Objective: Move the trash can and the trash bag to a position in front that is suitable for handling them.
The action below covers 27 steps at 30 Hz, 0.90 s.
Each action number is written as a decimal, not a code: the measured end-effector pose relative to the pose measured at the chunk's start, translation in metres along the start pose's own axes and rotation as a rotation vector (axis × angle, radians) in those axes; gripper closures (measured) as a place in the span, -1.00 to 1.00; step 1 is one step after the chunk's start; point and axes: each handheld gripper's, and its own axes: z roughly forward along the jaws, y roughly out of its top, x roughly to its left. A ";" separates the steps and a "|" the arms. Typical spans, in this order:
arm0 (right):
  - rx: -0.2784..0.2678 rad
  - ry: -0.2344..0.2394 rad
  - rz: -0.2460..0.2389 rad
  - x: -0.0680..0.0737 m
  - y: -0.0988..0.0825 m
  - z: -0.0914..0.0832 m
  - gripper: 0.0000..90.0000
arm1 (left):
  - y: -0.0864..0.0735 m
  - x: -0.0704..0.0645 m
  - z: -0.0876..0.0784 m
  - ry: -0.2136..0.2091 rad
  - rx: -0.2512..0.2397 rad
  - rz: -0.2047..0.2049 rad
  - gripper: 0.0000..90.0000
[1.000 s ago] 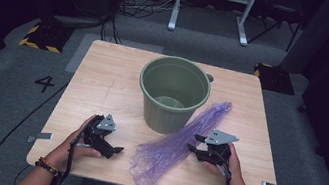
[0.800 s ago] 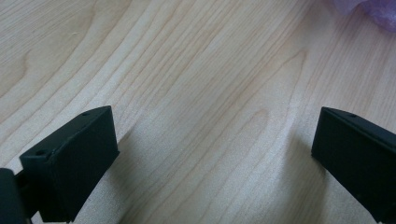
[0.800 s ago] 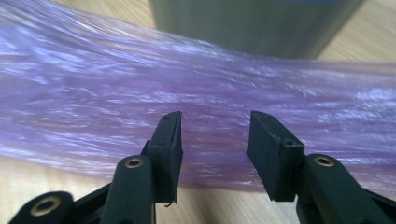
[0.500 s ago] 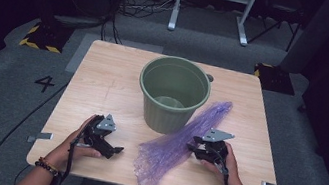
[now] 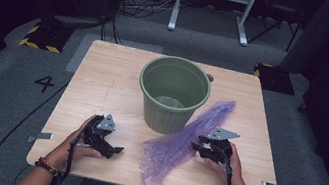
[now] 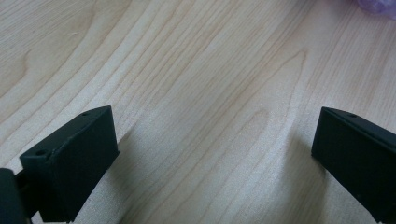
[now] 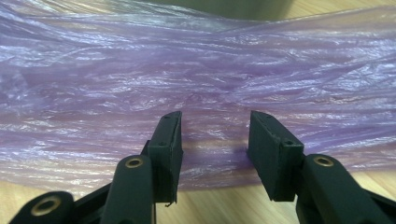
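Observation:
A long, crumpled purple plastic bag (image 5: 179,145) lies slantwise on the wooden table (image 5: 104,77), its far end beside a green bucket (image 5: 173,94) that stands upright with its mouth open. My right gripper (image 5: 198,146) sits low at the bag's right edge and points left into it. In the right gripper view its jaws stand apart over the film of the bag (image 7: 196,70), the right gripper (image 7: 215,135) open and not pinching it. My left gripper (image 5: 115,149) rests near the table's front left. The left gripper (image 6: 215,140) is wide open over bare wood.
The bucket's green wall (image 7: 233,7) shows just beyond the bag. A corner of the bag (image 6: 378,7) shows far off in the left gripper view. Grey carpet surrounds the table, with a metal stand (image 5: 212,9) and cables behind it.
The right gripper has shifted slightly at the bag's right edge. The left hand and the bucket have not moved.

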 end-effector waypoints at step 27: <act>0.005 -0.113 0.091 -0.033 -0.019 -0.022 0.20 | 0.000 0.000 0.000 0.001 0.001 0.000 -1.00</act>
